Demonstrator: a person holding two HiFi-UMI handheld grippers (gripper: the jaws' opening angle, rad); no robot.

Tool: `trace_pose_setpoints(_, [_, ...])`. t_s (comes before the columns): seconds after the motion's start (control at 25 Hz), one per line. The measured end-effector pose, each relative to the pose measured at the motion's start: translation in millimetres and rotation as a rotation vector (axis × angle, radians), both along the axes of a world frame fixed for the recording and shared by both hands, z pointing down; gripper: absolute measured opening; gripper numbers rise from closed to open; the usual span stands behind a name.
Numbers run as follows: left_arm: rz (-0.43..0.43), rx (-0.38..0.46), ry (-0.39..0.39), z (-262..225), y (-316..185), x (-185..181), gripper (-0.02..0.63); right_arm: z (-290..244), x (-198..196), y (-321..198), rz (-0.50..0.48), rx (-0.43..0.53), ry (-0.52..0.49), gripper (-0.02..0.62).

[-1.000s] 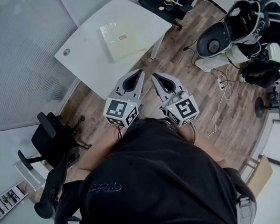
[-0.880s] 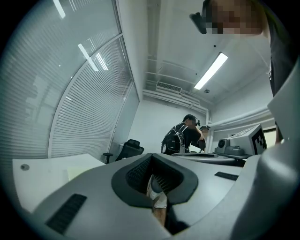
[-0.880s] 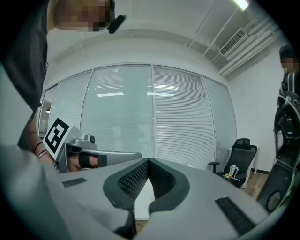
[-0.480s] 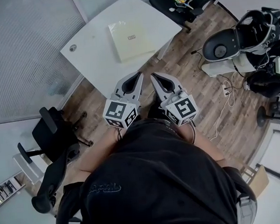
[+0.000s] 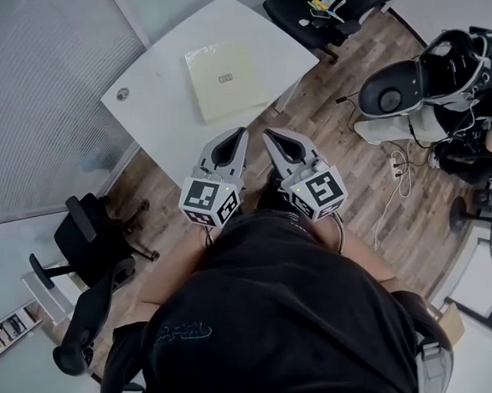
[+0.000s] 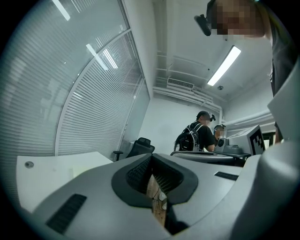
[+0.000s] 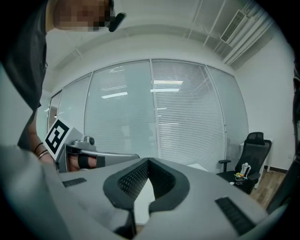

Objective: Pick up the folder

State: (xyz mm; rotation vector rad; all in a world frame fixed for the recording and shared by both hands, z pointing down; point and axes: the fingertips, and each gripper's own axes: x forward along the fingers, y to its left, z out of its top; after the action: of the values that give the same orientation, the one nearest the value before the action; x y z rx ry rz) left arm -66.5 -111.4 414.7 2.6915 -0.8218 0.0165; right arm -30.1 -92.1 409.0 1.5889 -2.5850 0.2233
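Pale yellow-green square folder (image 5: 225, 82) with a small label, flat on the white table (image 5: 151, 106), near its right edge.

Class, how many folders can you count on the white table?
1. The pale folder lies flat on the white table, toward its right side. Nothing covers it, and no other folder shows.

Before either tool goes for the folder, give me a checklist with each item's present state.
1. Folder lies flat on the white table, nothing on top: ok.
2. Left tool empty: ok.
3. Right tool empty: ok.
4. Jaws apart for a grasp: not ok, both pairs are together.
5. Tools at the folder: not ok, both are short of it, near the person's body.
6. Folder edge raised enough to grip: cannot tell.
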Motion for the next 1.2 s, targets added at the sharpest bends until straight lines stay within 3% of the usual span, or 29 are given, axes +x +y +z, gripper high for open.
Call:
trace_pose_setpoints(0.68, [-0.174,0.005,-0.015,-13,-73,107,0.012,-13,124,-84,-0.141,0.005,-0.048,0.018])
trace_pose_setpoints(1.2, [-0.17,-0.012,-0.046,-2,-76,155,0.012,-5,172,-93,-0.15,-0.003,-0.09,0.018])
